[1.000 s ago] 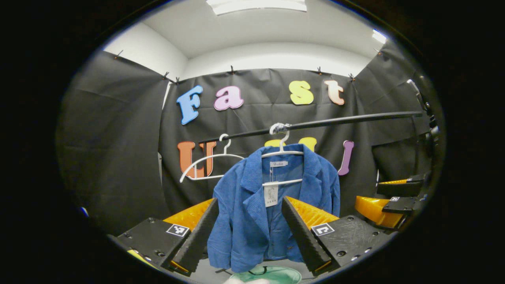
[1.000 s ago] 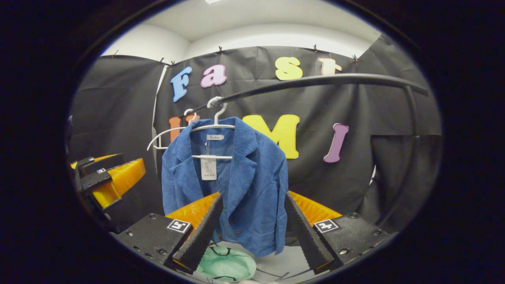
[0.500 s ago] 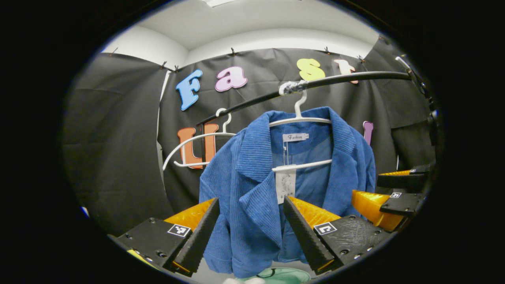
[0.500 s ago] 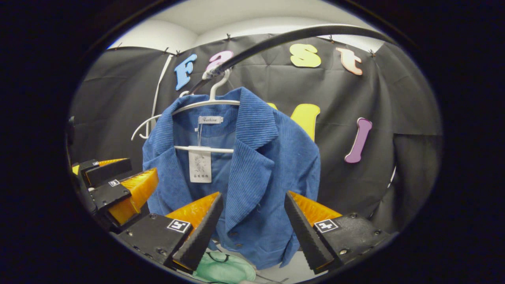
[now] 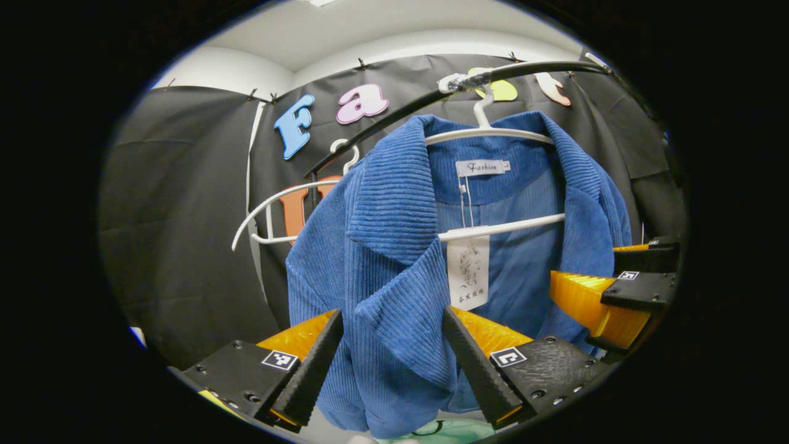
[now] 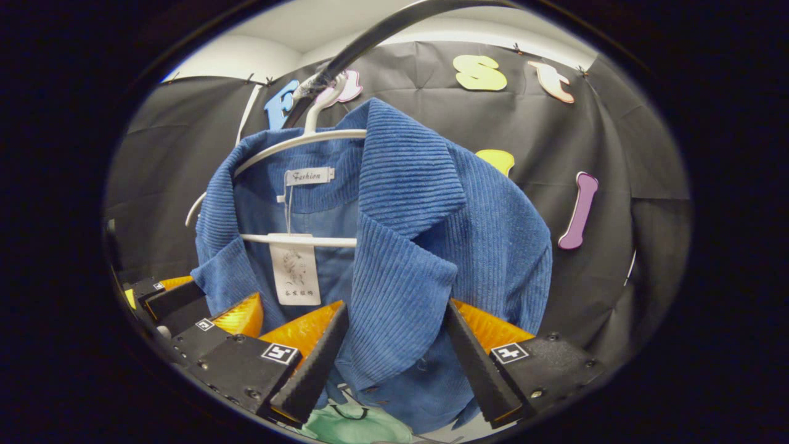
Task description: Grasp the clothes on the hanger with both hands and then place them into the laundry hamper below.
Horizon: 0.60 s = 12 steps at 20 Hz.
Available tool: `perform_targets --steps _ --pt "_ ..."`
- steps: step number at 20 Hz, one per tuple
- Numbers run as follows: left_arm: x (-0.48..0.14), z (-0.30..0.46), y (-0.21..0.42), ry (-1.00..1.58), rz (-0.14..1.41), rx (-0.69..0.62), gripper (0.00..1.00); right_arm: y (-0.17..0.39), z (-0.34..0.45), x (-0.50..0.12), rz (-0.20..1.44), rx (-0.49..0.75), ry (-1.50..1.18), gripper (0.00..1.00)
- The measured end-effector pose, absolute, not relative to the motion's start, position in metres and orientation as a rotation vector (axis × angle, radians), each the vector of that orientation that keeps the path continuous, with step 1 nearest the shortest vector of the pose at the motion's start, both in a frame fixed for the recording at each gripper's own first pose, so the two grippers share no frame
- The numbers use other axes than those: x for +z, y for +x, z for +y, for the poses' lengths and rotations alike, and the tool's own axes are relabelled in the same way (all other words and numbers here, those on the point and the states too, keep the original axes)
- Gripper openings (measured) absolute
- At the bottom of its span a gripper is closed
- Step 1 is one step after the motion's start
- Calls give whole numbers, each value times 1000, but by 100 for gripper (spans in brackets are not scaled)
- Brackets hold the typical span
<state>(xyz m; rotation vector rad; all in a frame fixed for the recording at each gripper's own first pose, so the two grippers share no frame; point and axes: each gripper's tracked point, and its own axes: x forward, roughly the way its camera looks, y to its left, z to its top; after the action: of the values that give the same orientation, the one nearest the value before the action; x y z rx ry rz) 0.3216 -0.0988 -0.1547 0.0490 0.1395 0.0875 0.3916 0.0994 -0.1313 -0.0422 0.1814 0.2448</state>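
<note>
Jacket [image 5: 394, 259], blue corduroy, hangs on a white hanger [image 5: 493, 132] w/ its hook over a black rail [image 5: 394, 117]; rail has a wad of tape at the hook. Paper tag [image 5: 468, 271] dangles from the hanger's lower bar, inside the open front. 2nd white hanger [image 5: 271, 209], bare, hangs on the same rail further along, behind the jacket's shoulder.

Left gripper [image 5: 391, 357]: fingers spread wide, one lapel of the jacket sits in the gap btwn them. Can't tell if the pads touch the cloth; both pads aren't pressing on it. Right gripper [image 5: 616, 296] shows at the edge of the left gripper view, orange & black, just beside the jacket's other front panel.

Right gripper view: right gripper [image 6: 394, 364] also spread wide, the other lapel of the jacket [image 6: 419, 259] hanging down btwn its fingers. Contact unclear here too. Left gripper [image 6: 203, 317] shows low at the side, close against the far front panel, near the tag [image 6: 294, 274]. Hanger [image 6: 296, 145] & rail [image 6: 370, 37] arch overhead.

Hamper [image 6: 345, 422]: pale green w/ dark trim, a sliver of it peeks out below the jacket hem, btwn the finger bases. Same green sliver of the hamper [image 5: 431, 431] at the bottom of the left gripper view. Jacket is on the hanger, above the hamper, not in it.
</note>
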Motion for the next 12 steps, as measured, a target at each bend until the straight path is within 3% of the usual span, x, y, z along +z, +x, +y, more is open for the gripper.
perform_targets --steps 3,4,10,11,12 --pt "-159 -99 332 48 151 84 98 396 106 -136 195 264 -34 94" --pt "-158 -98 334 54 151 87 99 399 105 -137 200 267 -36 84" --pt "-173 -105 336 54 227 32 51 409 89 -134 192 288 -3 28" --pt "-169 -103 331 62 235 43 51 408 90 -134 191 311 -4 22" --pt "-172 -100 334 61 239 44 37 408 89 -134 192 330 -8 16"
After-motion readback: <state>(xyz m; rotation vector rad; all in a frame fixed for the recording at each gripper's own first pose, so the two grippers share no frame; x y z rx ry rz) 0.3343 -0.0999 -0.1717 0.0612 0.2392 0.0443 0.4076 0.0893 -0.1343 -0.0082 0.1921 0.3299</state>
